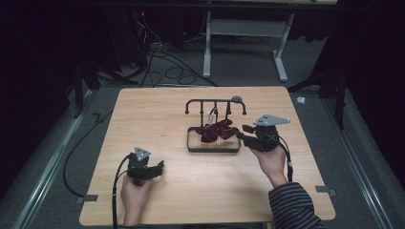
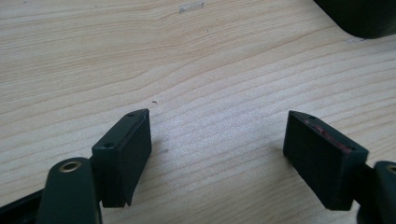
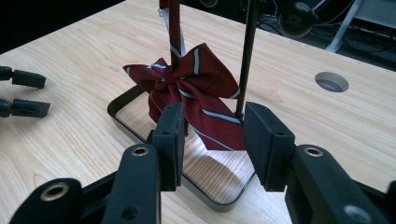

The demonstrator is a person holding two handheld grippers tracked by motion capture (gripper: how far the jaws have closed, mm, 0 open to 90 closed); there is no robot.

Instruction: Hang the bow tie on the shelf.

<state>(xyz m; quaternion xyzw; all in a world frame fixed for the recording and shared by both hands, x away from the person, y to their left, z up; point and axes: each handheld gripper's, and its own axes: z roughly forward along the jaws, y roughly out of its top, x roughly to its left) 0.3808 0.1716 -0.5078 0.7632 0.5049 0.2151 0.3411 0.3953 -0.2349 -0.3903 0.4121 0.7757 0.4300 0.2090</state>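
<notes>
Wooden table (image 1: 157, 114) — bow tie (image 3: 191, 88) just beyond right gripper (image 3: 210, 140).

Wooden table (image 1: 157, 114); cables (image 1: 165, 67) on grey floor; white desk frame (image 1: 243, 43) behind.

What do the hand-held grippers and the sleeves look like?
Both hand-held grippers, left and right, are black, with blocky rectangular jaws, a grey three-cornered plate on top and a black cable trailing. The right arm wears a dark striped sleeve.

The right claw (image 3: 211, 142) gapes just short of a dark red striped fabric bow tie (image 3: 196, 88) hanging on a black metal rack (image 3: 247, 56); the left claw (image 3: 23, 93) lies far left of that rack.
</notes>
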